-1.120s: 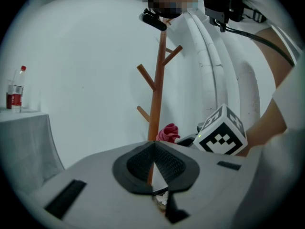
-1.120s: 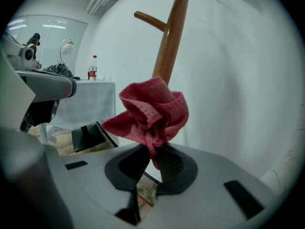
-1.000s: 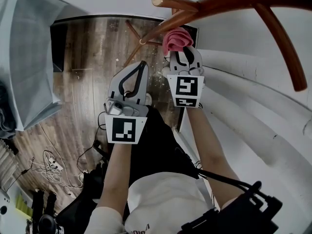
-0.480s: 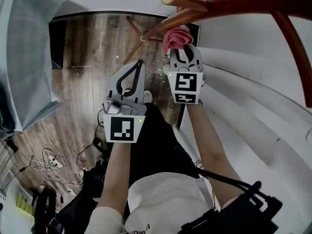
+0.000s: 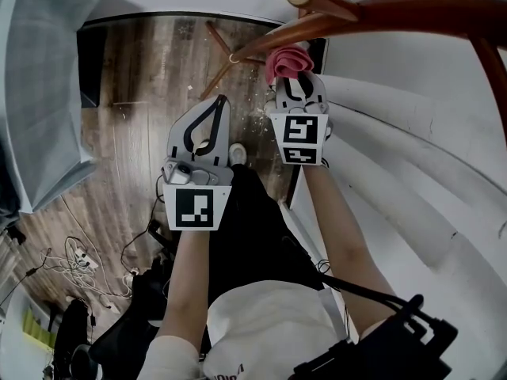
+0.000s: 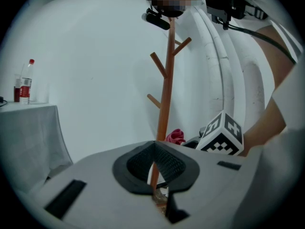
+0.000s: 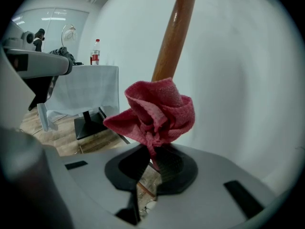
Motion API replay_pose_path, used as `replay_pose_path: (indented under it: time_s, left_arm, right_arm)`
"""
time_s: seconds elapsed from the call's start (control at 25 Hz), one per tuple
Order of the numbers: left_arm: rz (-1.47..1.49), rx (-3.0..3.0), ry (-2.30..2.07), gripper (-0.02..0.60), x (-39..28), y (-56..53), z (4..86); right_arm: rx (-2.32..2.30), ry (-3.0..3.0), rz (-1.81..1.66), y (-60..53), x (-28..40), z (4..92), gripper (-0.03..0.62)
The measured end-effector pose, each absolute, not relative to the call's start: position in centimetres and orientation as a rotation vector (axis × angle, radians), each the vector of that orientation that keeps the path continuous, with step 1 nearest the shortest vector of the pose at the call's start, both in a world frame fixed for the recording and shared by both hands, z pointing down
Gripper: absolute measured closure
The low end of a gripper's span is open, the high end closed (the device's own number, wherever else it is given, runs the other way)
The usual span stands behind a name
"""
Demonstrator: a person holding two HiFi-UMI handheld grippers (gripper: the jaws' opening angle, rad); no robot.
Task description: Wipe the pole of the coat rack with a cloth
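Note:
The brown wooden coat rack pole runs down to its legs on the wood floor, and its pegs spread out at the top of the head view. My right gripper is shut on a bunched pink cloth close beside the pole. In the right gripper view the cloth sticks up from the jaws in front of the pole; I cannot tell whether they touch. My left gripper hangs lower and to the left, shut with nothing in it. The left gripper view shows the pole and the cloth beyond its jaws.
A grey-draped table stands at the left with a red-labelled bottle on it. Loose cables lie on the floor near my feet. White curved pipes run along the wall at the right. A long peg reaches overhead.
In the head view the rack's pegs have drifted right and up. Both grippers sit slightly higher in the picture. The right gripper still holds the cloth by the pole.

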State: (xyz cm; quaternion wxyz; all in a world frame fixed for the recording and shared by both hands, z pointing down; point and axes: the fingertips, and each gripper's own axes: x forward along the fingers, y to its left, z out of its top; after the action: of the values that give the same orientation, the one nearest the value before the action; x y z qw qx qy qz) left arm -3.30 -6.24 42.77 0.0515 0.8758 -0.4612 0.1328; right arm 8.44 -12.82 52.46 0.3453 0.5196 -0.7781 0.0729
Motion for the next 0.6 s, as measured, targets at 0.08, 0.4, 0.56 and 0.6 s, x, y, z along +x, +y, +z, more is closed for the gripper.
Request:
replay_pose_path:
  time_s: [0.08, 0.4, 0.56, 0.6]
  left_arm:
    - [0.402, 2.659, -1.41, 0.568, -3.5, -6.4, 43.0]
    - [0.301, 2.561, -1.453, 0.568, -3.6, -6.8, 44.1]
    - [0.365, 2.602, -1.426, 0.568, -3.2, -6.8, 44.7]
    - [0.389, 2.627, -1.414, 0.568, -3.1, -6.8, 44.8]
  right_arm:
    - [1.347, -2.015, 0.194, -12.9, 8.4, 52.8, 0.546]
    - [1.321, -2.0, 0.206, -12.8, 8.4, 54.3, 0.546]
    - [1.304, -1.995, 0.209, -12.7, 8.4, 55.1, 0.546]
    - [1.303, -1.994, 0.209, -12.7, 8.4, 55.3, 0.546]
